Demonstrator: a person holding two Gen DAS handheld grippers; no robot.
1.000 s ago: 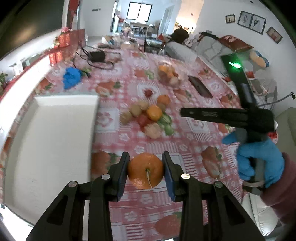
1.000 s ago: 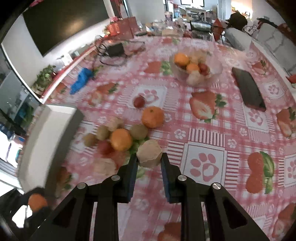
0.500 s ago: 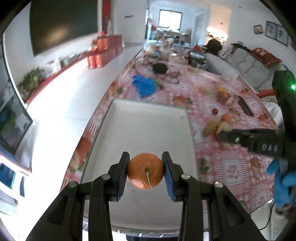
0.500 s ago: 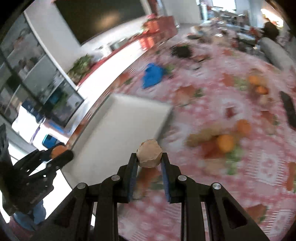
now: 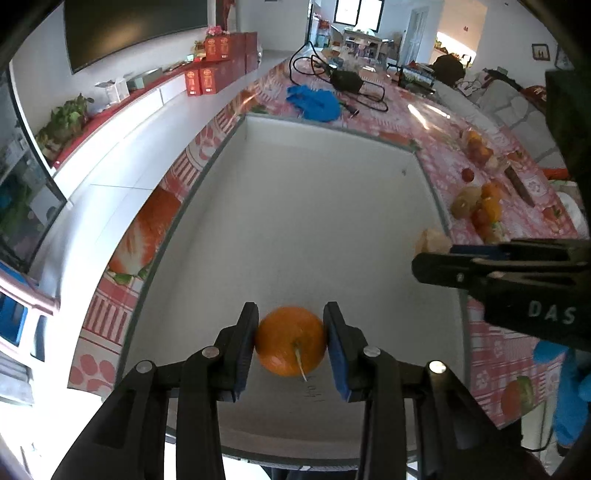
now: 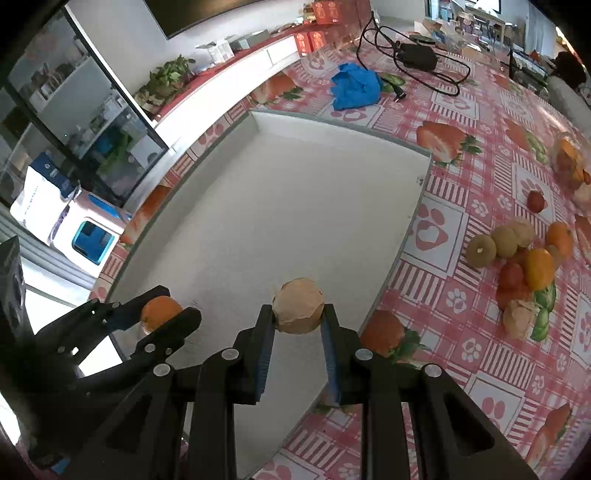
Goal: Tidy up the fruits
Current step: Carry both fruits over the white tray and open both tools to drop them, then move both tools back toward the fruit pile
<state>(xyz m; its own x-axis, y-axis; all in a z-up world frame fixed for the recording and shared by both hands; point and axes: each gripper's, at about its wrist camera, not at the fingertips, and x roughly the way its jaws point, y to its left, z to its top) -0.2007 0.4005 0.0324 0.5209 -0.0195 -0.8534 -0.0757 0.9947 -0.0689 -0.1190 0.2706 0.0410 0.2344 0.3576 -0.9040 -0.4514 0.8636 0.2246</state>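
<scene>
Home living room: television (image 5: 133,29), sofa (image 5: 513,107)

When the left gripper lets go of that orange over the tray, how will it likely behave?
The orange is round and smooth, so it will probably roll across the flat white tray, whose raised rim should stop it. It keeps its shape between the left gripper pads, so it seems firm, unlikely to bruise.
</scene>
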